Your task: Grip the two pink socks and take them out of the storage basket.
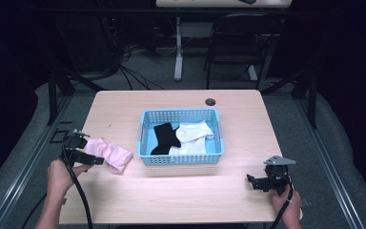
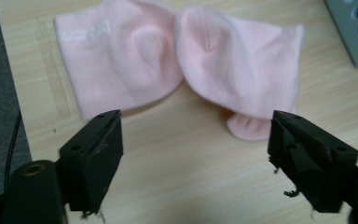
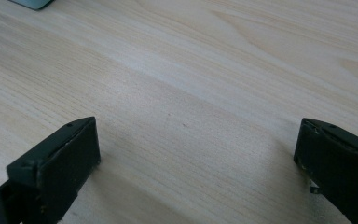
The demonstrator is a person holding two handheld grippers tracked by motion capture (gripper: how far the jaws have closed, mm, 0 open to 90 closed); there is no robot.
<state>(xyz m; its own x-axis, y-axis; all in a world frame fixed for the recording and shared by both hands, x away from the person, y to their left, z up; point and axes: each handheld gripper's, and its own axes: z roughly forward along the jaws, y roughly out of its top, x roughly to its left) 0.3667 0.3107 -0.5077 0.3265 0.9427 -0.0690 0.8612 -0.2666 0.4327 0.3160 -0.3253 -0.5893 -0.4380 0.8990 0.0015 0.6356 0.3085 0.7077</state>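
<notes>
While both tongs gape wide, left tongs (image 2: pixel 196 140) by pink sock (image 2: pixel 182 65), seemingly not touching

The left gripper (image 2: pixel 193 140) hangs over the wooden table (image 2: pixel 182 177), jaws spread wide with nothing between them. Just beyond them lies a crumpled pink sock (image 2: pixel 182 60). A grey basket (image 2: pixel 356 28) corner shows at the upper right.
</notes>
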